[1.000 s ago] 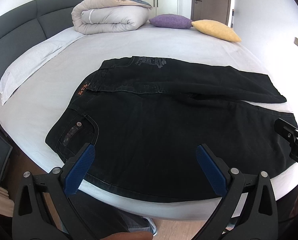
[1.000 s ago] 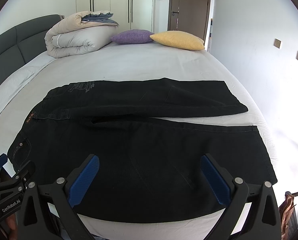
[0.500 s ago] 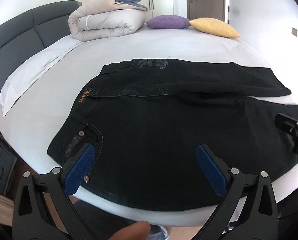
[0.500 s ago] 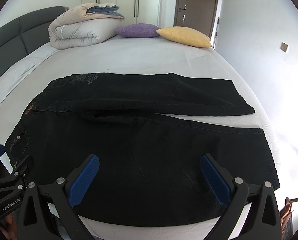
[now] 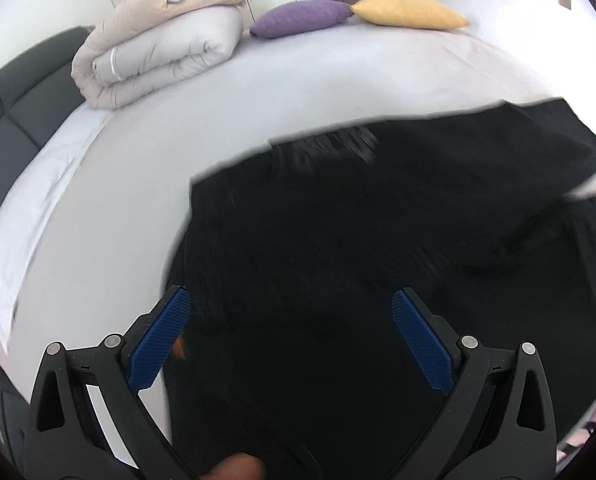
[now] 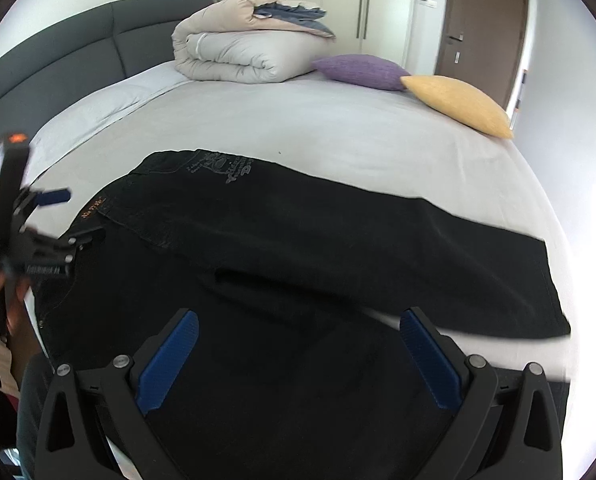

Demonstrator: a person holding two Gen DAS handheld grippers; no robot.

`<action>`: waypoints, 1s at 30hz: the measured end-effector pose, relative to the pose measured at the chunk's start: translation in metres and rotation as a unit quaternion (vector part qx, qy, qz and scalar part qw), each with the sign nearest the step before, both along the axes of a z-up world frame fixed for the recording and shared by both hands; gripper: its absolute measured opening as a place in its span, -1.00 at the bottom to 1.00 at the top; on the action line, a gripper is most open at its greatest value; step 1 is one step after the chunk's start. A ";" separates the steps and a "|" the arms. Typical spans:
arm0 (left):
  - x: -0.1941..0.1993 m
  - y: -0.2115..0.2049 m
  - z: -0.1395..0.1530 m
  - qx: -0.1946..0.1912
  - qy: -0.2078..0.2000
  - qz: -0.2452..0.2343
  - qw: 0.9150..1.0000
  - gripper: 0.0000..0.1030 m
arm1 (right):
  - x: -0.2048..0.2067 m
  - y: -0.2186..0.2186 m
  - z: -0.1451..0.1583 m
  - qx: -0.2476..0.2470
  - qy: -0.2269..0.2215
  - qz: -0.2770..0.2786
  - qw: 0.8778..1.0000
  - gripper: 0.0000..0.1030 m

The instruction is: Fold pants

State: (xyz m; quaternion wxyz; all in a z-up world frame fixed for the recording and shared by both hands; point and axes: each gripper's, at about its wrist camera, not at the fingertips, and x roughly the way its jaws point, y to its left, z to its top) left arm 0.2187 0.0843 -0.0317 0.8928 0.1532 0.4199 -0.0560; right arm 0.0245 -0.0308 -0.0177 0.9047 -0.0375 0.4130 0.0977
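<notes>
Black pants (image 6: 298, 248) lie flat on the white bed (image 6: 337, 128), waistband to the left, the two legs running to the right. In the left wrist view the pants (image 5: 377, 240) fill the lower right and are blurred. My left gripper (image 5: 290, 332) is open and empty, low over the waistband end; it also shows at the left edge of the right wrist view (image 6: 46, 232). My right gripper (image 6: 298, 356) is open and empty, low over the near leg.
A folded beige duvet (image 6: 242, 52), a purple pillow (image 6: 357, 72) and a yellow pillow (image 6: 457, 104) lie at the far side of the bed. A dark grey headboard (image 6: 78, 48) stands at the left. A door (image 6: 481, 32) is at the back right.
Both grippers have moved forward and down toward the pants, which now fill more of each view. The left gripper has shifted to the waistband. Both stay open.
</notes>
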 end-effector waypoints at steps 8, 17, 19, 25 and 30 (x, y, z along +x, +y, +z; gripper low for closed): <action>0.142 -0.006 0.001 0.032 0.011 -0.100 0.994 1.00 | 0.051 -0.043 -0.014 0.040 0.023 0.031 0.998 0.91; 0.226 -0.018 -0.061 0.047 0.152 -0.201 0.967 0.91 | 0.077 -0.054 -0.045 0.027 0.045 0.082 0.995 0.52; 0.235 -0.014 -0.076 0.024 0.185 -0.204 0.961 0.65 | 0.087 -0.048 -0.049 0.019 0.050 0.091 0.994 0.43; 0.235 -0.002 -0.078 -0.001 0.170 -0.201 0.965 -0.31 | 0.111 -0.025 -0.049 0.002 0.041 0.130 0.991 0.36; 0.227 0.017 -0.077 0.013 0.140 -0.173 0.975 -0.89 | 0.137 0.001 -0.036 -0.005 0.030 0.164 0.986 0.34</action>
